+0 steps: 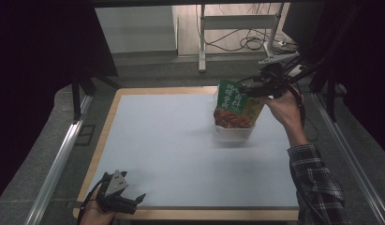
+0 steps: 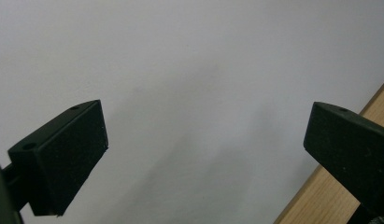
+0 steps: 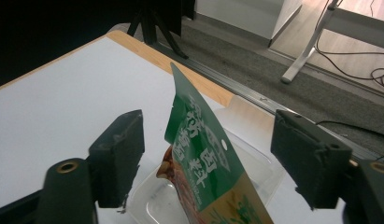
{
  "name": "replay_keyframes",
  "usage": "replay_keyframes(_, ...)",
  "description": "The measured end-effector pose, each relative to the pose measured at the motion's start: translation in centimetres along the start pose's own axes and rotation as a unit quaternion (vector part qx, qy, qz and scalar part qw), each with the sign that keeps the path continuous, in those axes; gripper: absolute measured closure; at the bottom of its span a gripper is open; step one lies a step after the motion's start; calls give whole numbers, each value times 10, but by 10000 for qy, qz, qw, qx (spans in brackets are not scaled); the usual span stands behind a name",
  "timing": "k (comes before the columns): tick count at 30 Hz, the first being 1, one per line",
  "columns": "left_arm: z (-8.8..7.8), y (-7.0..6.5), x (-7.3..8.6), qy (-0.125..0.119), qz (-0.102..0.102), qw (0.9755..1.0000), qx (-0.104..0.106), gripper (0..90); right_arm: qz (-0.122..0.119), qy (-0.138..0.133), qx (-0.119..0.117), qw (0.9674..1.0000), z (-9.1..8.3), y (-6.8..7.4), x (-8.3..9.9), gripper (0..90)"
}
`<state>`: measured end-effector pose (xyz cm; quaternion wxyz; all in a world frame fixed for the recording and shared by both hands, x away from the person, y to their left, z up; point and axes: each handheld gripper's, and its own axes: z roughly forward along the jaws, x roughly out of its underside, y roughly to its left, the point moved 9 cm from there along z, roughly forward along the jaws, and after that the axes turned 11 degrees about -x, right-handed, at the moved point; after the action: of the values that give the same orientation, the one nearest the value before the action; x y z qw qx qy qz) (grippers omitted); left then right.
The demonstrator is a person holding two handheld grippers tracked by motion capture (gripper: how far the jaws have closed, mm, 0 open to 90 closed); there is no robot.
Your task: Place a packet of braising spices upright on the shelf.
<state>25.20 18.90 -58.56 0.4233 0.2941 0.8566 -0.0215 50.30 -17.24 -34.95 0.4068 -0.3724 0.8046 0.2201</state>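
The green and orange printed foil food pouch (image 3: 206,163) stands tilted in the clear plastic tray (image 1: 233,132), at the far right of the white worktop (image 1: 181,150). Its top edge rises between the fingers (image 3: 117,156) of the right gripper (image 1: 255,89), which are spread and clear of it on both sides: this looks like the release after setting the pouch in. The next move calls for lifting straight away without tipping the pouch. The left gripper (image 1: 141,198) rests at the near edge, fingers spread over bare worktop
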Motion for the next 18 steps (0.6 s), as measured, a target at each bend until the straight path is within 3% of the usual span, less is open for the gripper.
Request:
replay_keyframes(7,0,0,0,0,-8,10000,0,0,-73,-64,-88,9999,-6,6,4,195)
replay_keyframes(18,0,-1,0,7,9,10000,-6,0,117,-194,-120,9997,-13,8,17,88)
